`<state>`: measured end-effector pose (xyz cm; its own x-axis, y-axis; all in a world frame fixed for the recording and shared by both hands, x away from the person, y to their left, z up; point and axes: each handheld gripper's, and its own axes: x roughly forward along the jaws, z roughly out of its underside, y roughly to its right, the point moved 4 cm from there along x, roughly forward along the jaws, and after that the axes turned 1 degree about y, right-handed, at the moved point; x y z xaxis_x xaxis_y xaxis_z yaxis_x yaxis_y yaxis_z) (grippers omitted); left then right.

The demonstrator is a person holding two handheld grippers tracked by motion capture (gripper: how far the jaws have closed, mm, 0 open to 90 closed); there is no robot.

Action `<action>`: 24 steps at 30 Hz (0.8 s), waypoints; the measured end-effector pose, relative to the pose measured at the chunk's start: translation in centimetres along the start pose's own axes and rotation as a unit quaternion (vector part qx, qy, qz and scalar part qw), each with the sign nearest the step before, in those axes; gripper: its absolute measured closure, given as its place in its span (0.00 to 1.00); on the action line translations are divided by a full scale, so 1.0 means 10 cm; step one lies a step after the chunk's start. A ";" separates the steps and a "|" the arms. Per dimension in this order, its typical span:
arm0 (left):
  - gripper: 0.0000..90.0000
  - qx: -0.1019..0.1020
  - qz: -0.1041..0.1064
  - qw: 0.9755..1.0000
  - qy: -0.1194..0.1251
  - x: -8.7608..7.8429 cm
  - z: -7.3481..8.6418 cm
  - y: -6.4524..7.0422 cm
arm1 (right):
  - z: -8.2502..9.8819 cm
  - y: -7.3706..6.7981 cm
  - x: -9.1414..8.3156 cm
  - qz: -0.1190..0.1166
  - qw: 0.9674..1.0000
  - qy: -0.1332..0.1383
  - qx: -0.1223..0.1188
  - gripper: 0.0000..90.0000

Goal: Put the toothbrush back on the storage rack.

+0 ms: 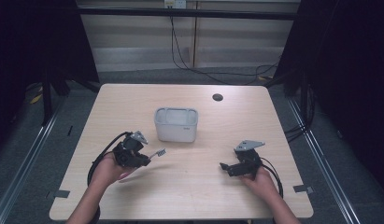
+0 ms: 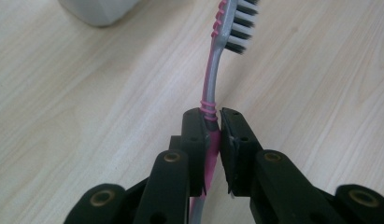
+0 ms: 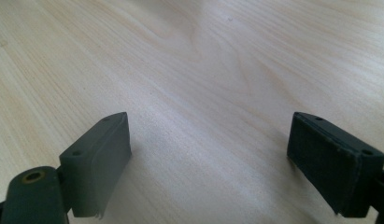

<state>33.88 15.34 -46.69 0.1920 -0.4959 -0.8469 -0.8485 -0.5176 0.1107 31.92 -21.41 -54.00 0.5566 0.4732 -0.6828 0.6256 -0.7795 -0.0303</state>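
The left gripper (image 2: 214, 122) is clenched on the pink-and-grey toothbrush (image 2: 216, 60), held above the table (image 1: 189, 186) just in front and left of the white container (image 1: 176, 124), bristled head pointing toward it. The right gripper (image 3: 208, 158), jaws spread wide with nothing between them, sits in front and right of the container.

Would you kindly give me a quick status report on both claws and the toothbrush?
Left claw shut on toothbrush, bristle end forward. Right claw open, nothing between its jaws. White container mid-table, path to it unobstructed.
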 end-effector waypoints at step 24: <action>0.90 -0.045 0.006 0.990 0.137 -0.21 -0.05 -0.08 | 0.00 0.00 0.00 0.000 1.000 0.000 -0.001 0.14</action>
<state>34.39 16.47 -44.79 0.3186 -0.6669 -0.6736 -0.8064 -0.5642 0.1772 31.93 -21.42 -54.00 0.5569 0.4733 -0.6825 0.6264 -0.7789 -0.0289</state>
